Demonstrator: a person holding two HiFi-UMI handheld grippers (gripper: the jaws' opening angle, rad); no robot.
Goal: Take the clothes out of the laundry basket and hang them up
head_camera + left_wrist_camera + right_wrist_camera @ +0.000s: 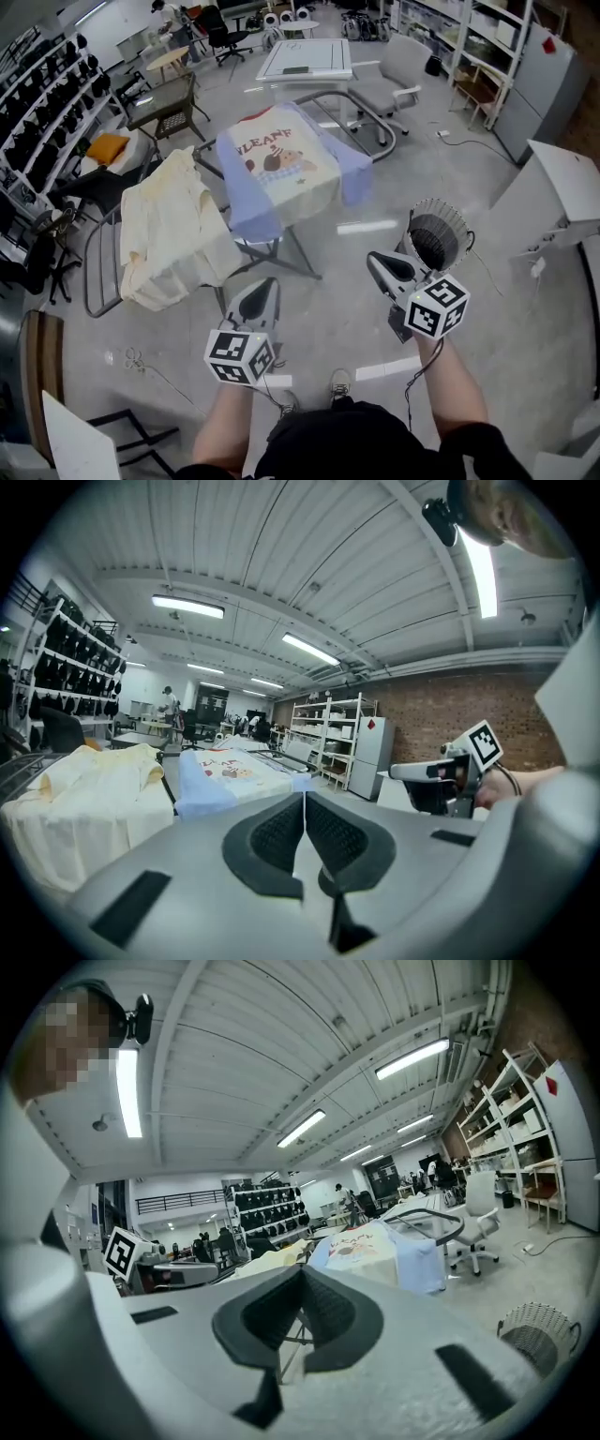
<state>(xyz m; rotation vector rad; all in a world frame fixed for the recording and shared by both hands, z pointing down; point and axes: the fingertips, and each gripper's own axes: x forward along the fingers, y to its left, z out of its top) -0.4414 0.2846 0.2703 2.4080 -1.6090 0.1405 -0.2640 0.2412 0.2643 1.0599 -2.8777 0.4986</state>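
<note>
A drying rack (309, 253) stands on the floor ahead. Two garments lie draped over it: a cream shirt (173, 230) on the left and a printed T-shirt with pale blue sleeves (281, 164) in the middle. The round mesh laundry basket (436, 234) stands on the floor at right; I cannot see what is inside. My left gripper (267, 284) is shut and empty, short of the rack's near end. My right gripper (375, 259) is shut and empty too, just left of the basket. The left gripper view shows the cream shirt (84, 799) and T-shirt (225, 771) beyond shut jaws.
A white cabinet (562, 197) stands at the right, with a grey office chair (389, 80) and a white table (305, 58) behind the rack. Racks of dark items (47, 122) line the left wall. A dark chair (164, 108) and wire frames (94, 272) stand at left.
</note>
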